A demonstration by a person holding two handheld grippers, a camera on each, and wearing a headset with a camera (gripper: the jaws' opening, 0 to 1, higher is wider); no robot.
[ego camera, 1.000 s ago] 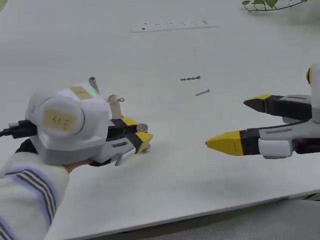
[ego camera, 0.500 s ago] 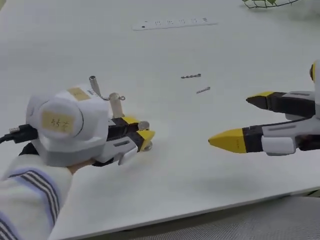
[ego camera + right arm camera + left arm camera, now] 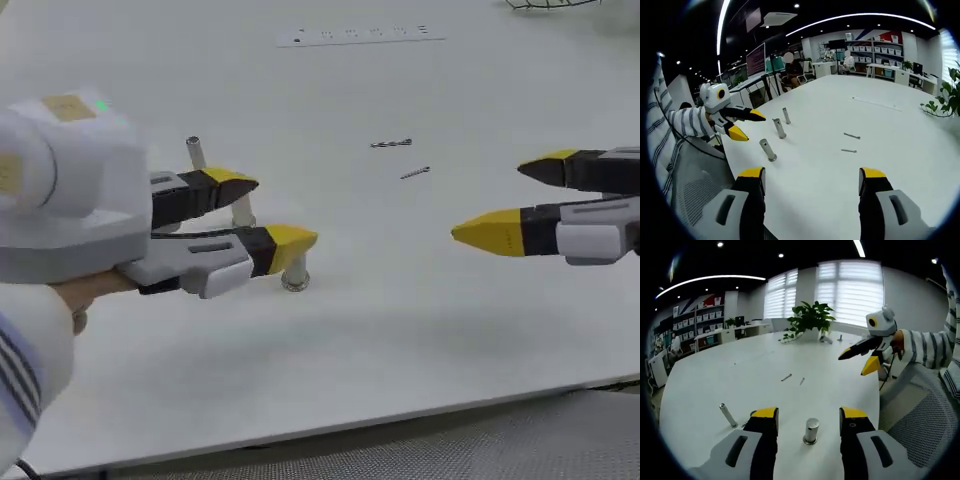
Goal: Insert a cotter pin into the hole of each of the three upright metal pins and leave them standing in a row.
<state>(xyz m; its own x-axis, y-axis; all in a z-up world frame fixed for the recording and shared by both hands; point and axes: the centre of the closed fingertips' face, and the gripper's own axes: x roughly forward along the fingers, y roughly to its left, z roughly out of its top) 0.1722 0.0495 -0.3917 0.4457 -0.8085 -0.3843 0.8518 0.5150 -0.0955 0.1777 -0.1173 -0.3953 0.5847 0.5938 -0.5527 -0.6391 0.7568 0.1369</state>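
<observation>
Nearest us, the left gripper (image 3: 282,211) has its jaws spread, straddling the closest metal pin (image 3: 811,430) without touching it. The right gripper (image 3: 488,200) hangs over the tabletop (image 3: 400,330), jaws likewise apart and empty.

We judge the main risk to be an off-centre closing of the left jaws. That would tip this pin off its small flared foot or skid it across the smooth white surface, breaking the row. The middle pin (image 3: 779,128) and far pin (image 3: 786,115) stand close enough to be struck.

All three are short polished steel cylinders. Further off, two cotter pins (image 3: 391,144) (image 3: 415,173) lie flat. They are thin grey wire and could slip from a pinch. Beyond them lies a white power strip (image 3: 360,36).
</observation>
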